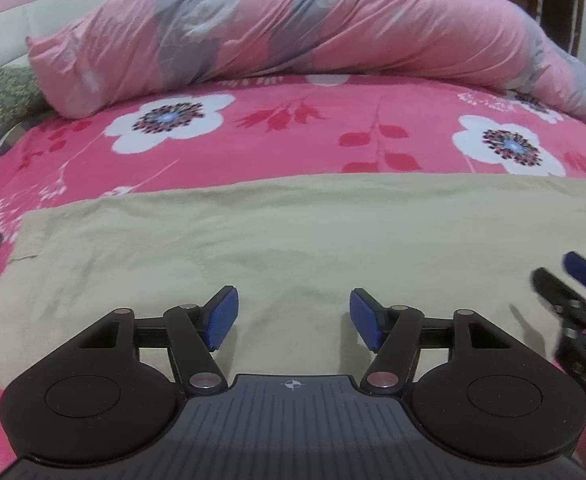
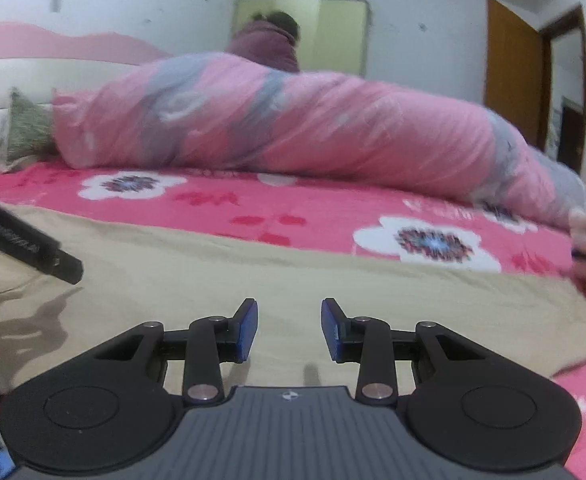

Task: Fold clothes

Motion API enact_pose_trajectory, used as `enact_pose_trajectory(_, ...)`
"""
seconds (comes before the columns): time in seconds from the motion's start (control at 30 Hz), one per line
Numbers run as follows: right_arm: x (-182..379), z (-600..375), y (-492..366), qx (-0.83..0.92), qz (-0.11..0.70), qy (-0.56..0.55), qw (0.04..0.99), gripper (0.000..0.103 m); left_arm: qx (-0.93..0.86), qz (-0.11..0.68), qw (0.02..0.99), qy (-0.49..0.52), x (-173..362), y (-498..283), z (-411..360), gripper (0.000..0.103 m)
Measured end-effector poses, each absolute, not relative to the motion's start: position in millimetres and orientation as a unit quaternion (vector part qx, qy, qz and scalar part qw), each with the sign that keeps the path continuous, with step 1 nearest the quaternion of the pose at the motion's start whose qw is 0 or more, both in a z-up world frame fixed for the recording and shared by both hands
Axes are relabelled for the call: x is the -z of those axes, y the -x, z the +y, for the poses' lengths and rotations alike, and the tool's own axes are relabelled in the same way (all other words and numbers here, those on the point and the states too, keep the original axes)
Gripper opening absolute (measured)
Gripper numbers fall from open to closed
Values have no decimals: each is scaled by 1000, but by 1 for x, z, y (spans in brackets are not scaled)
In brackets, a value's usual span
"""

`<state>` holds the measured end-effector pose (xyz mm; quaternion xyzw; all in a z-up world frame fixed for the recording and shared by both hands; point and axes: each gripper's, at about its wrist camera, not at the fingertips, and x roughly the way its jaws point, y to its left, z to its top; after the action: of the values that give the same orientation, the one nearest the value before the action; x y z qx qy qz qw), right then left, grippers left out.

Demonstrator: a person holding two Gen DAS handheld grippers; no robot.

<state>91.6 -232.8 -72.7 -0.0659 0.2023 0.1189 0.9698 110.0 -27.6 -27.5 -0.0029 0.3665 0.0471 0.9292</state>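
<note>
Lying flat across the near part of the bed, the beige garment [image 1: 293,232] covers the pink floral sheet [image 1: 285,136]. Above its left part, the left gripper [image 1: 293,318] hangs with jaws wide and nothing between them. Further right, the right gripper [image 2: 289,330] hovers over the cloth, jaws narrower, also empty. Behind lies a rolled pink quilt [image 1: 293,28].

Beige garment [image 1: 293,236]: plain tan cloth, lying spread flat and mostly smooth across the near part of the pink floral bedsheet [image 1: 293,132], showing faint wrinkles.
</note>
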Motion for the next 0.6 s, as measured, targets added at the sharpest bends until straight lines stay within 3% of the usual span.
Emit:
enact_pose_trajectory(0.1, 91, -240, -115, -98, 269, 41, 957, 37, -38, 367, 930, -5, 45, -116, -35, 68)
enact_pose_trajectory(0.3, 93, -241, -114, -102, 269, 33, 957, 38, -34, 343, 939, 0, 67, -103, -32, 77)
enact_pose_trajectory(0.6, 96, -243, -113, -100, 267, 30, 958, 40, -10, 334, 942, 30, 70, -99, -23, 100)
